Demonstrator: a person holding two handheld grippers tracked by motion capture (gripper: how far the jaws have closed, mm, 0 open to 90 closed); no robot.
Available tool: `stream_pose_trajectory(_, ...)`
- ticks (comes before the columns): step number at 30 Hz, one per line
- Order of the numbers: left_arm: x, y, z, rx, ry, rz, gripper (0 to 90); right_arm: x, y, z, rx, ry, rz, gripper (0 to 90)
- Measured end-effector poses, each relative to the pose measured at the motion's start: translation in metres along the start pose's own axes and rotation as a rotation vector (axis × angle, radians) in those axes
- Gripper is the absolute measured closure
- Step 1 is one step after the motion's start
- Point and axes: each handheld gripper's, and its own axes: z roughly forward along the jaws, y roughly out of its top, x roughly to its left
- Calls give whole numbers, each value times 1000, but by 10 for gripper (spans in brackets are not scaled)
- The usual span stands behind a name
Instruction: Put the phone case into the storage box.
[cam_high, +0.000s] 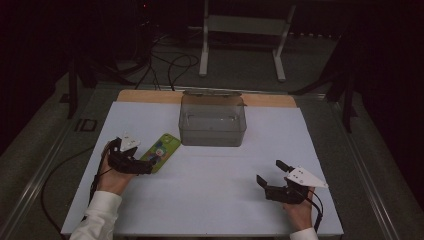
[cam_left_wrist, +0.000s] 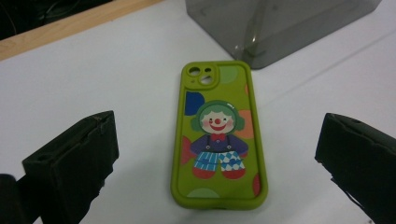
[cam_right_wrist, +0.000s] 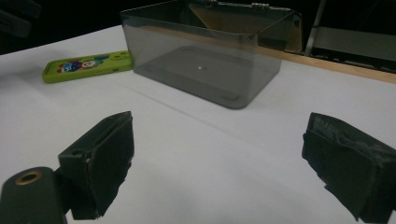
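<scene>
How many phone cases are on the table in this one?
1. The green phone case lies flat on the white table, just left of the grey plastic box, in front of the open left gripper. None in the box.

Phone case's (cam_high: 161, 152) near end — behind the left gripper (cam_high: 142, 167).

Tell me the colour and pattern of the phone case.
Lime green phone case with a cartoon clown and coloured dots; clearest in the left gripper view.
</scene>
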Motion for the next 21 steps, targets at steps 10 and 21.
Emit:
stream_pose_trajectory(10,2,8,13,53,2,37,0,0,0,0,-3,-4,7,93)
stream_pose_trajectory(21,3,8,35,127,-21,39,0,-3,0,-1,-2,-6,8,93)
